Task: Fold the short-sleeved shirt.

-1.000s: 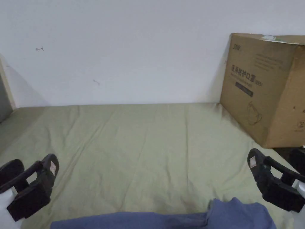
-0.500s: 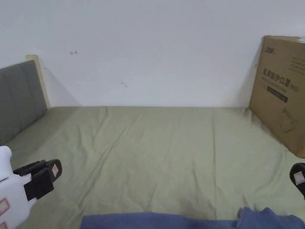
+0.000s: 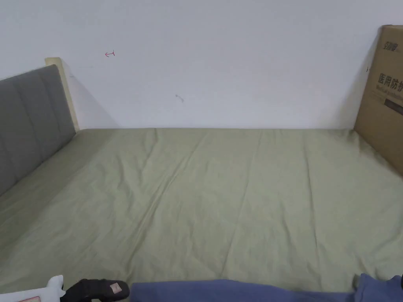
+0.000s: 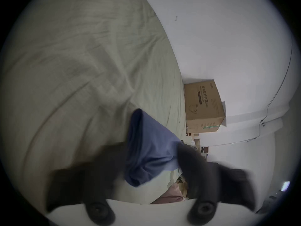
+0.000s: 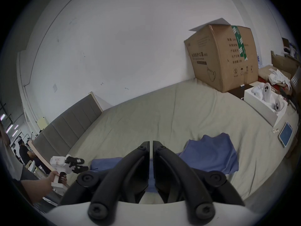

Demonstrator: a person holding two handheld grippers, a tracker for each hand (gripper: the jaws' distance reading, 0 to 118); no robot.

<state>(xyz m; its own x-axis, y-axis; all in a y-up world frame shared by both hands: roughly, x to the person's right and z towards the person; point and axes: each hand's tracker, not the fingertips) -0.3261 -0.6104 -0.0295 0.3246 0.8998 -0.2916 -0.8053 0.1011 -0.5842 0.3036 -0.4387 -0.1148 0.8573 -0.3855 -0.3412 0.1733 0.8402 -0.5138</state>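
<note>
A cardboard box (image 3: 383, 94) stands on the green sheet (image 3: 220, 196) beside the wall.

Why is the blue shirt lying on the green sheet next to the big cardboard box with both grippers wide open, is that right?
Not quite. The left gripper has its fingers spread wide around the blue shirt, but the right gripper view shows the right gripper with its fingers almost closed together. The shirt does lie on the green sheet, with the cardboard box at the far end.
</note>
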